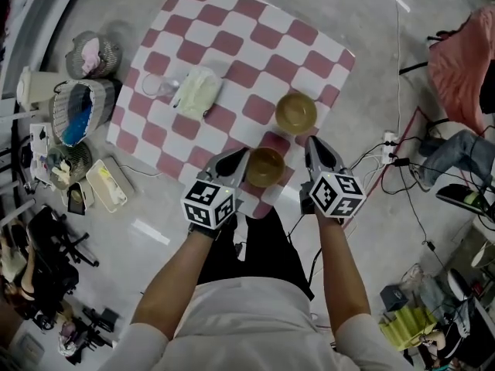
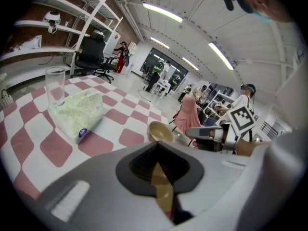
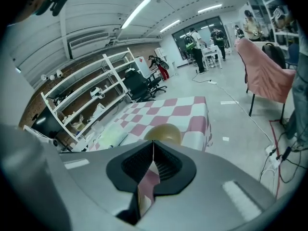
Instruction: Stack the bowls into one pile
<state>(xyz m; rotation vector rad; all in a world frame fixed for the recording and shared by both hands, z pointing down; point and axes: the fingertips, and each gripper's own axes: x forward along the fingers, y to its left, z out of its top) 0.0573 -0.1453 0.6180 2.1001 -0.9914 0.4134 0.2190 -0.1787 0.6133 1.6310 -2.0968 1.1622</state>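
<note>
Desk (image 1: 232, 45), red-and-white chequered cloth: carried all items.
Left gripper (image 1: 244, 158): fingers pressed together, empty, tips just left of the near bowl.
Right gripper (image 1: 312, 141): fingers likewise together, empty, just right of it.
Near bowl (image 1: 264, 167), round, plain olive-tan, upright: sat at the desk's near edge.
Far bowl (image 1: 296, 112), matching: stood close beyond, not stacked.

A clear glass (image 1: 157, 86) stands just beside a pale green bag (image 1: 197, 91) on the red-and-white checked table (image 1: 232, 45), two baskets (image 1: 93, 55) sit on the floor (image 1: 371, 22) alongside, and a pink cloth (image 1: 460, 60) hangs well apart.
</note>
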